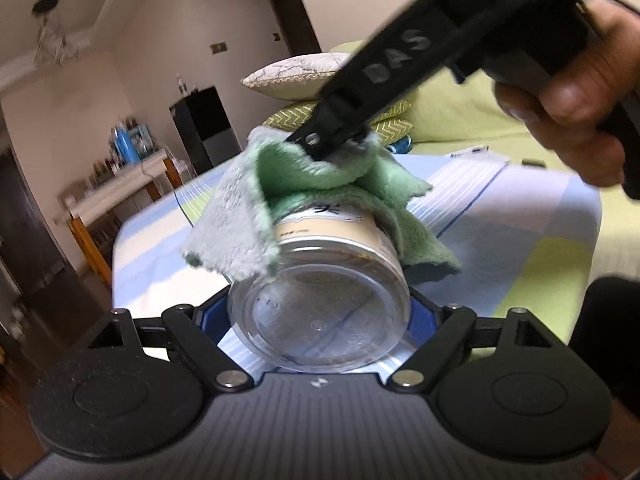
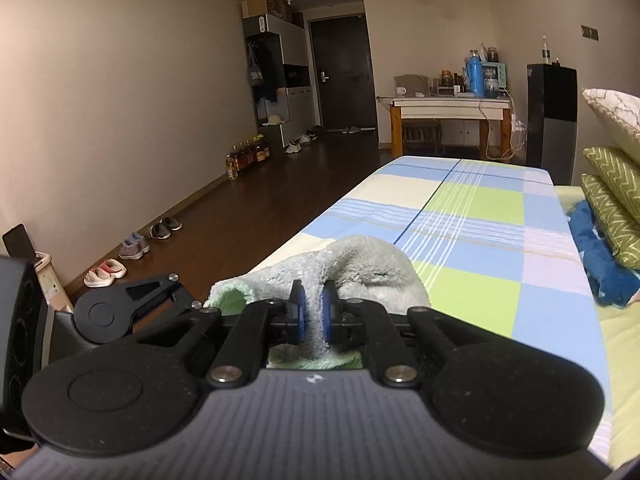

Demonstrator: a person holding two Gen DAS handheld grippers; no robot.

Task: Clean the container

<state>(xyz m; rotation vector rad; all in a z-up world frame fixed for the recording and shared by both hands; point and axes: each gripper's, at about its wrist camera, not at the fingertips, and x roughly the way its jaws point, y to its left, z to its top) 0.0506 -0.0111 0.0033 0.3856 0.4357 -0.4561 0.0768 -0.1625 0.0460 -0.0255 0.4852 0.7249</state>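
In the left wrist view a clear plastic container (image 1: 320, 312) with a cream label lies on its side, base toward the camera. My left gripper (image 1: 318, 320) is shut on the container, blue pads against its two sides. A green and grey fleece cloth (image 1: 316, 184) is draped over its far end. My right gripper (image 1: 320, 148) comes down from the upper right, shut on the cloth at the container's mouth, a hand (image 1: 572, 92) on its handle. In the right wrist view the blue pads of the right gripper (image 2: 313, 312) pinch a fold of the cloth (image 2: 360, 268); the container is hidden beneath it.
A table with a blue, green and white checked cover (image 2: 472, 216) lies under both grippers. Pillows (image 2: 616, 196) and a blue garment (image 2: 600, 264) sit at its right on a green sofa. A side table (image 2: 452, 108) with bottles and a black tower (image 2: 552, 120) stand beyond. Shoes (image 2: 132, 248) line the left wall.
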